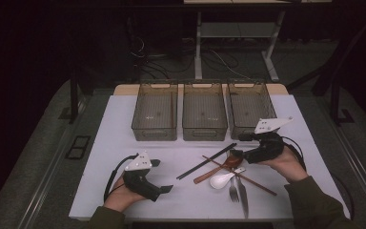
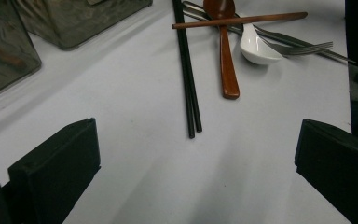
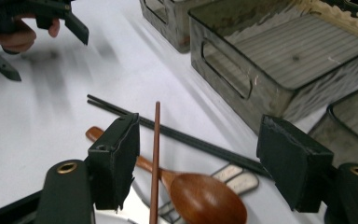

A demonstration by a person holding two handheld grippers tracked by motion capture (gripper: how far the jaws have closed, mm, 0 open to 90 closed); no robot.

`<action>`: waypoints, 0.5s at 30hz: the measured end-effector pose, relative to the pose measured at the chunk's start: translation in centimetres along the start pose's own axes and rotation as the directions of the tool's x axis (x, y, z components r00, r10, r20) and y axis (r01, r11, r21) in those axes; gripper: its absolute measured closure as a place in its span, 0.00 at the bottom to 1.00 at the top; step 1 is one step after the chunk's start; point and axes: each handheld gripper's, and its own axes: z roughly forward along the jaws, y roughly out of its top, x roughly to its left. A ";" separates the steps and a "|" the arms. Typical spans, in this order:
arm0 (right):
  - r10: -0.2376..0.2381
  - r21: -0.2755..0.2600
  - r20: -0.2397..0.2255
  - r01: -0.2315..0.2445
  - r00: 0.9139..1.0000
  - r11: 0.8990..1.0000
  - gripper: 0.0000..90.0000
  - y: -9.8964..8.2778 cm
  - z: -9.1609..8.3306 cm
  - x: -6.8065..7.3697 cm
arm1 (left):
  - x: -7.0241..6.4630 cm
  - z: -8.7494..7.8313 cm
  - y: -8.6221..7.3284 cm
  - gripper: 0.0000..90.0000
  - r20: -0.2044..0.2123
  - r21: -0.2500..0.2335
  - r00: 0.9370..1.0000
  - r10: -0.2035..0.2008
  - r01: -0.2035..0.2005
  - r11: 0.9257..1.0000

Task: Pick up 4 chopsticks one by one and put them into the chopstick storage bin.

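At a white table, your right gripper hangs low over a heap of cutlery, its jaws standing apart with nothing clamped between them. In the right gripper view the brown wooden spoon lies directly below that gap, bowl toward the camera, while a single brown chopstick runs just beside the left-hand jaw; whether the pad touches the stick is hard to tell from this angle. A pair of black chopsticks lies slantwise behind the spoon, stretching toward the table's middle. Beside the wooden spoon rest a white ceramic spoon, a steel fork and a steel knife, all overlapping in the same small pile near your right hand.

Your left gripper sits well apart from the pile, close to the table's near edge, held in your left hand. Its jaws are spread wide, with bare tabletop between them.

Three smoky translucent bins stand side by side along the far edge, just beyond the right gripper.
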 end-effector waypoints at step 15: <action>0.034 0.033 -0.015 -0.034 0.999 0.999 0.35 -3.8 -1.3 0.8 | 0.1 -0.4 0.0 0.00 -0.013 -0.006 1.000 -0.005 0.005 1.000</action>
